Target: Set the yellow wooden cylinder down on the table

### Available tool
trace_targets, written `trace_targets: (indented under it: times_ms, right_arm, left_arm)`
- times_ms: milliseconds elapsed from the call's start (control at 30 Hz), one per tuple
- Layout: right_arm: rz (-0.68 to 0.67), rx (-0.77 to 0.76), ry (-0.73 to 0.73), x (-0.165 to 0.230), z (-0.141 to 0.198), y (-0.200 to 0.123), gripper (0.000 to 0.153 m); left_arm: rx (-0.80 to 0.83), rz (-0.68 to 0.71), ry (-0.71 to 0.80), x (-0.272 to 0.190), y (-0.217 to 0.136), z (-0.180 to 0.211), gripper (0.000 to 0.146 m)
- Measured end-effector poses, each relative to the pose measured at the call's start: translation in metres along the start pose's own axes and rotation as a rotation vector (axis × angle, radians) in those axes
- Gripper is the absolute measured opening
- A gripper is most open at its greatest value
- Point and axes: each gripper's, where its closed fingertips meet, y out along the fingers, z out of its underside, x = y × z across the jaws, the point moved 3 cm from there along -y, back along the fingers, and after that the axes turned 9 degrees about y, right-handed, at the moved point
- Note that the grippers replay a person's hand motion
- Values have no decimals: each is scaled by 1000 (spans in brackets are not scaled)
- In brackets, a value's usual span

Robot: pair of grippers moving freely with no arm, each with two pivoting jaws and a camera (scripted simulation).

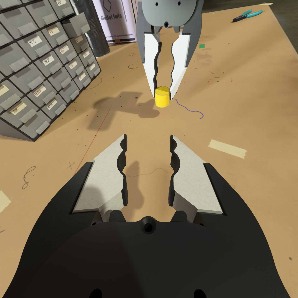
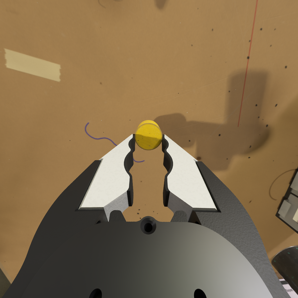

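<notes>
The yellow wooden cylinder (image 1: 162,98) stands upright between the fingertips of my right gripper (image 1: 162,96), which points down at the brown table (image 1: 225,104) from above. In the right wrist view the cylinder's round top (image 2: 148,135) sits at the very tips of the right gripper (image 2: 148,135), which is shut on it. Its base is at or just above the table; I cannot tell if it touches. My left gripper (image 1: 148,135) is open and empty, low over the table, a short way in front of the cylinder.
A grey drawer cabinet (image 1: 40,64) stands at the left, with a dark metal can (image 1: 96,40) and a white carton (image 1: 116,19) behind it. Teal pliers (image 1: 248,15) lie far right. A tape strip (image 1: 227,148) and a green square (image 1: 201,46) lie flat on the table.
</notes>
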Motion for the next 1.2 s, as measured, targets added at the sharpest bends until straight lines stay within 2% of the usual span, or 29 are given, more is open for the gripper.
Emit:
trace_targets:
  times_ms: [400, 1200]
  right_arm:
    - [-24, 22, 21, -5, -1, 27, 33]
    - [-75, -9, 26, -9, -4, 31, 33]
  left_arm:
    - [4, -37, 25, -2, -10, -2, 53]
    - [32, -58, 39, 4, -10, 1, 50]
